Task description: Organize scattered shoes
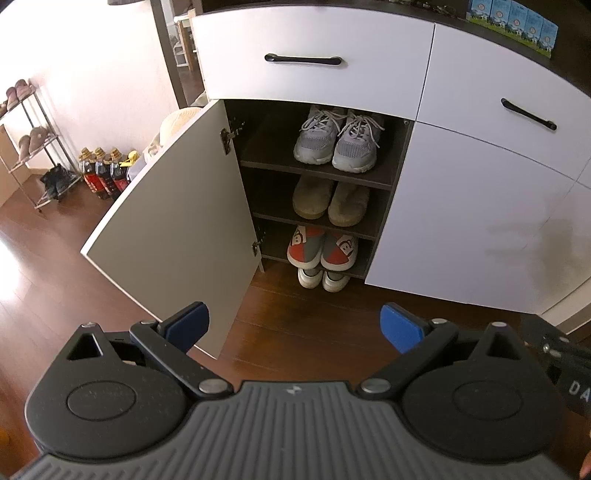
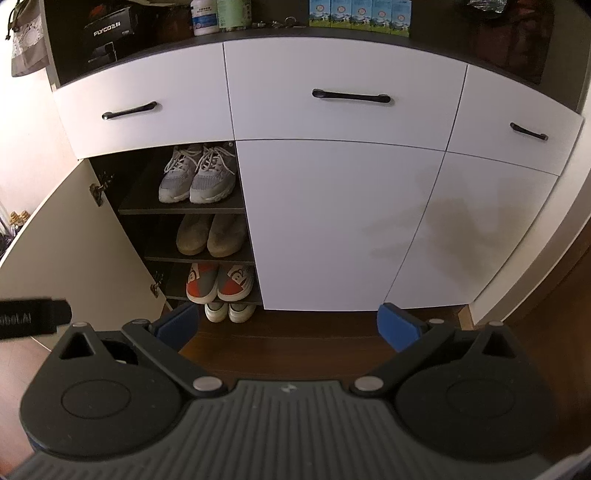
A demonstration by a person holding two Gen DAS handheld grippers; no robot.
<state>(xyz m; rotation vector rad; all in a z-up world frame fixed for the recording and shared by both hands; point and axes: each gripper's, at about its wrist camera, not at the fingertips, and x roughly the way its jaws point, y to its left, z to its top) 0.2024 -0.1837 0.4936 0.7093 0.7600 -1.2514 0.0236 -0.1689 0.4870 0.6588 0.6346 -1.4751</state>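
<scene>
A white shoe cabinet (image 1: 461,206) (image 2: 332,221) has its left door (image 1: 177,229) (image 2: 74,240) swung open. Inside, grey laced sneakers (image 1: 336,142) (image 2: 199,177) stand on the top shelf. Beige slip-ons (image 1: 330,201) (image 2: 212,234) fill the shelf below. Red-and-grey slip-ons (image 1: 322,246) (image 2: 219,282) sit on the third shelf. White shoes (image 1: 323,278) (image 2: 229,311) rest on the floor level. My left gripper (image 1: 295,328) hangs open and empty in front of the cabinet, back from the shelves. My right gripper (image 2: 288,328) is open and empty too, facing the closed middle door.
A metal rack with slippers and dark shoes (image 1: 31,144) stands at the far left, with several oil bottles (image 1: 105,171) beside it. Blue cartons (image 2: 360,13) and jars sit on the cabinet top. Drawers with black handles (image 2: 351,96) run above. Brown wood floor (image 1: 295,325) lies below.
</scene>
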